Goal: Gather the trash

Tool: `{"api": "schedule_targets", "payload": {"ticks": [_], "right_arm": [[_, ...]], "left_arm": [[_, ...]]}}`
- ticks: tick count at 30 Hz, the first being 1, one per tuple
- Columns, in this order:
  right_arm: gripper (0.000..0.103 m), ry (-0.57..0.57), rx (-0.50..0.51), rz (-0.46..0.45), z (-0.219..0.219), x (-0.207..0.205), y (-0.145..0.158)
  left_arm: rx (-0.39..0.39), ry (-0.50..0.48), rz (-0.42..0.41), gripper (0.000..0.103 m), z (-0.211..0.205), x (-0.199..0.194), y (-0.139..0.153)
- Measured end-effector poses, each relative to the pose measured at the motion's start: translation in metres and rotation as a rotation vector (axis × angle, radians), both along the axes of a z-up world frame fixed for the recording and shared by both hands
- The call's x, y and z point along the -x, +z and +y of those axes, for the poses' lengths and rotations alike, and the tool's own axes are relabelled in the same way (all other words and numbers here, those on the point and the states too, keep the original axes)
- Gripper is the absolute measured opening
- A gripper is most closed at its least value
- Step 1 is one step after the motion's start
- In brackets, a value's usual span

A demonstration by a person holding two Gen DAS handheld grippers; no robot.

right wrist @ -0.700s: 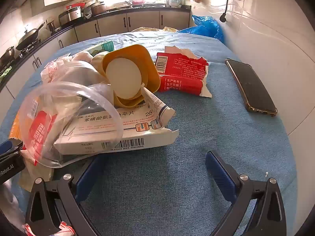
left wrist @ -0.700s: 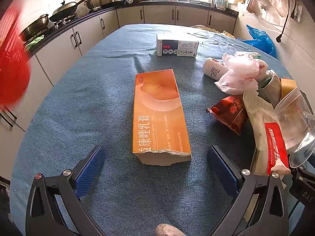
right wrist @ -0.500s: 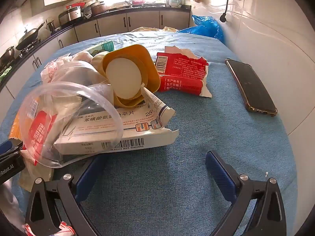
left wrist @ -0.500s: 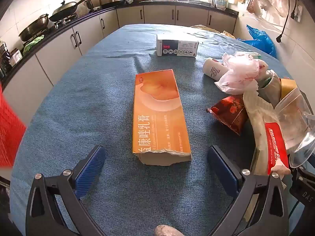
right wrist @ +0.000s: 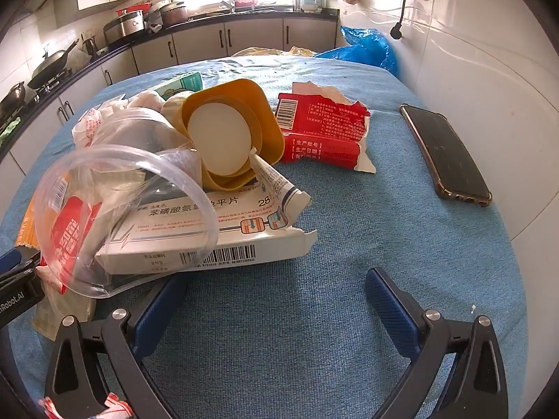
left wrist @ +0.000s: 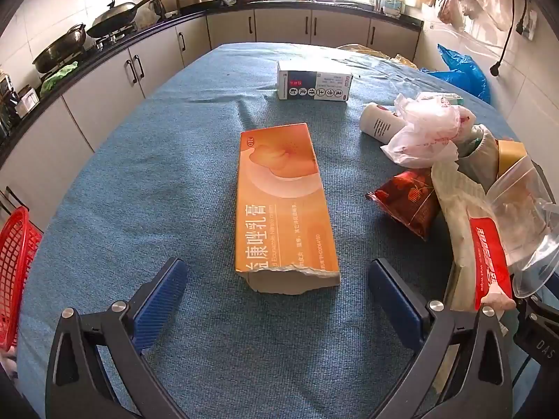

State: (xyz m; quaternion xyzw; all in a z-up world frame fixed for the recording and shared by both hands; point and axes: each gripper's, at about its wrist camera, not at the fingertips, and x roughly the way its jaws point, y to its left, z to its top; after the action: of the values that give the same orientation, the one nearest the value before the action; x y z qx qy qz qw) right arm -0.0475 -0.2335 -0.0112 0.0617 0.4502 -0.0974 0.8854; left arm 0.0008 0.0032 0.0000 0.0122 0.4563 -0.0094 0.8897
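Note:
An orange medicine carton (left wrist: 283, 206) with a torn near end lies on the blue cloth straight ahead of my open, empty left gripper (left wrist: 276, 286). A red mesh basket (left wrist: 14, 265) sits at the table's left edge. A trash pile lies to the right: red snack packet (left wrist: 408, 202), white plastic bag (left wrist: 426, 132), clear plastic bag (left wrist: 524, 216). In the right wrist view the pile holds a white pill box (right wrist: 209, 234), yellow dish (right wrist: 241, 129), ointment tube (right wrist: 279, 185) and torn red wrapper (right wrist: 325, 136). My right gripper (right wrist: 276, 296) is open and empty, its left finger under the box's edge.
A white box (left wrist: 314, 83) stands farther back on the table. A phone (right wrist: 447, 153) lies near the right wall. Blue plastic bag (right wrist: 367, 49) at the far right corner. Kitchen counters with pans (left wrist: 104, 21) run along the left and back.
The red basket has dropped from high at the left of the left wrist view to low beside the table's left edge. Both grippers and the trash have stayed still.

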Motion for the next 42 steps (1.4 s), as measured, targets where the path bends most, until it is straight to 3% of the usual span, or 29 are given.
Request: {"api": "schedule_targets", "payload": {"ticks": [25, 34, 42], "right_arm": [[0.103, 0.002, -0.009, 0.001, 0.001, 0.001, 0.000], [0.103, 0.034, -0.025, 0.083, -0.003, 0.002, 0.002], [0.102, 0.034, -0.065, 0.101, 0.000, 0.026, 0.005]], "left_arm": [[-0.002, -0.004, 0.002, 0.103, 0.000, -0.001, -0.001], [-0.009, -0.082, 0.057, 0.103, -0.002, -0.004, 0.000], [0.071, -0.105, 0.021, 0.103, 0.011, 0.028, 0.013]]}}
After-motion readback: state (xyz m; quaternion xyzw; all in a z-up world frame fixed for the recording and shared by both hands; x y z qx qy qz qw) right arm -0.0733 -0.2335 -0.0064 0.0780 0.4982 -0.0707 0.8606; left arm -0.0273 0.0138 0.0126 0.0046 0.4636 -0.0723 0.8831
